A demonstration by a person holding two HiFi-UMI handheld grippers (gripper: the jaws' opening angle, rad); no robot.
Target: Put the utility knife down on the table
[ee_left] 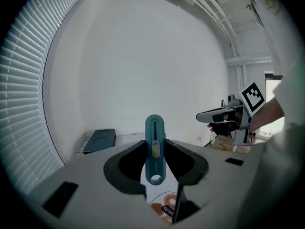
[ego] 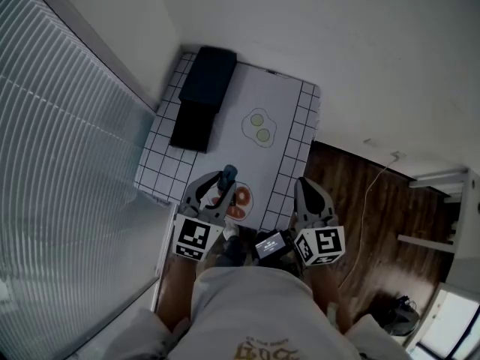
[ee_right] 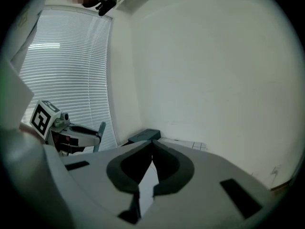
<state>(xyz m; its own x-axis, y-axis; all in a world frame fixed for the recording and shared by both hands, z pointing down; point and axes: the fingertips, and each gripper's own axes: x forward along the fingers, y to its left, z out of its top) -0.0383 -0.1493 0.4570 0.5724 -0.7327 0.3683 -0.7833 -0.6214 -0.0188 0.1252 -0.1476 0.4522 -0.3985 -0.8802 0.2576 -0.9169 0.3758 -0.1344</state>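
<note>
A teal utility knife [ee_left: 155,147] stands upright between the jaws of my left gripper [ee_left: 155,152], which is shut on it. From the head view the knife [ego: 227,175] pokes out of the left gripper [ego: 223,182] over the near edge of the white table [ego: 283,107]. My right gripper [ego: 302,186] hovers beside the table's near right corner, over the wooden floor. Its jaws meet at the tips with nothing between them [ee_right: 151,146]. The right gripper view also catches the left gripper [ee_right: 78,133] with the knife [ee_right: 101,130] off to its left.
A dark blue box [ego: 208,76] and a black flat thing [ego: 193,125] lie at the table's far left. Green round slices [ego: 260,127] sit mid-table, red slices [ego: 238,201] by the near edge under the left gripper. Window blinds [ego: 52,148] run along the left, a wooden floor [ego: 379,216] lies to the right.
</note>
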